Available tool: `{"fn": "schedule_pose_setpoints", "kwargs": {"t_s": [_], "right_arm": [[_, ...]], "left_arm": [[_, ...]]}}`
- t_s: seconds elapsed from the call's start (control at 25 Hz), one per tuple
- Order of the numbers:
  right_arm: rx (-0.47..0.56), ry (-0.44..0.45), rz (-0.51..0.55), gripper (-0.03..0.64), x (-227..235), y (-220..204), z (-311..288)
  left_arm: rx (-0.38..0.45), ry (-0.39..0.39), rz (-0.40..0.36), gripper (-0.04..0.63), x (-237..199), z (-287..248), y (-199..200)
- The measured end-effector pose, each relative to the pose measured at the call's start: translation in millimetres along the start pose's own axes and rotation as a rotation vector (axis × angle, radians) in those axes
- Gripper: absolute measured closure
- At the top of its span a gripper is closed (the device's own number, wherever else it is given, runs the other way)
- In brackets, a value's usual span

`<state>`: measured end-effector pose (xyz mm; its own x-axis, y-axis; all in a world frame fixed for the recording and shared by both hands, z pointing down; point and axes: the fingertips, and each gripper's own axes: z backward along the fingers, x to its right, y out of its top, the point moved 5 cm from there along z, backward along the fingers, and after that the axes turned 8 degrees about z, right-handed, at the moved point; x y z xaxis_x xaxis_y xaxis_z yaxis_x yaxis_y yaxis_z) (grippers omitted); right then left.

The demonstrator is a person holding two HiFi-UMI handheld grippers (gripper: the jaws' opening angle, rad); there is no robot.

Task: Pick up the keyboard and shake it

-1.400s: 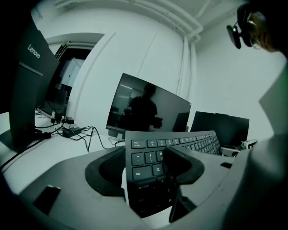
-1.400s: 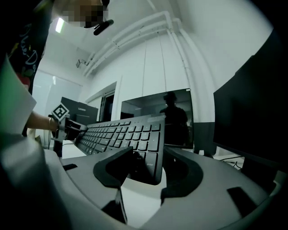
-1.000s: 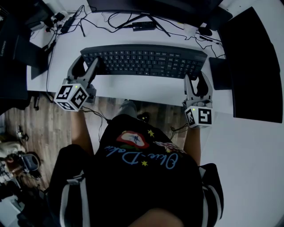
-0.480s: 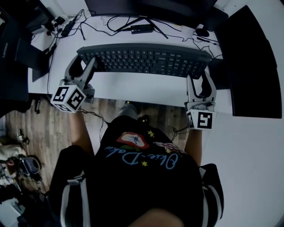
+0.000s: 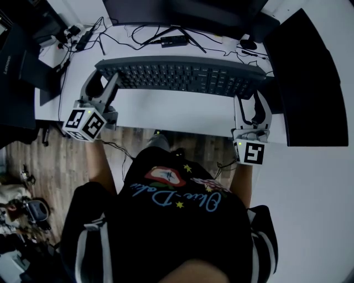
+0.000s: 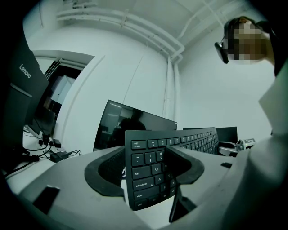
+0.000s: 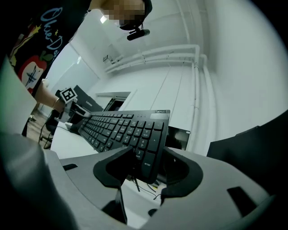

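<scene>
A black full-size keyboard [image 5: 182, 77] hangs above the white desk [image 5: 166, 113], held at both ends. My left gripper [image 5: 106, 78] is shut on its left end, with the esc and tab keys [image 6: 145, 167] standing between the dark pads. My right gripper [image 5: 252, 98] is shut on the right end, its pads clamping the number pad corner [image 7: 143, 148]. In the left gripper view the keyboard [image 6: 180, 143] stands almost on edge, its keys facing the person. In the right gripper view the keyboard [image 7: 121, 128] runs away to the left gripper's marker cube [image 7: 67, 95].
A dark monitor [image 5: 182, 10] on a stand rises behind the keyboard, with cables and a hub [image 5: 174, 40] under it. A large black case [image 5: 307, 77] stands at the right, a black laptop [image 5: 19, 61] at the left. The person's body fills the foreground.
Both grippers have risen with the keyboard, which now sits higher and larger in the head view, clear of the desk. The right gripper has rolled a little.
</scene>
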<state>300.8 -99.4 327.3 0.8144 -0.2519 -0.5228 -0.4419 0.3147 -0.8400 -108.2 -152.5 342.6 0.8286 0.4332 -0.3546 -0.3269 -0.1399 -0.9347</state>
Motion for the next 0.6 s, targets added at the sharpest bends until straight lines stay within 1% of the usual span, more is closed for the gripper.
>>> {"fn": "schedule_pose_setpoints", "kwargs": {"t_s": [0.36, 0.6], "right_arm": [[0.04, -0.025, 0.095, 0.422, 10, 13, 4], [0.036, -0.032, 0.095, 0.422, 14, 12, 3]], "left_arm": [[0.036, -0.022, -0.005, 0.334, 9, -1, 8], [0.043, -0.023, -0.019, 0.334, 12, -4, 11]]}}
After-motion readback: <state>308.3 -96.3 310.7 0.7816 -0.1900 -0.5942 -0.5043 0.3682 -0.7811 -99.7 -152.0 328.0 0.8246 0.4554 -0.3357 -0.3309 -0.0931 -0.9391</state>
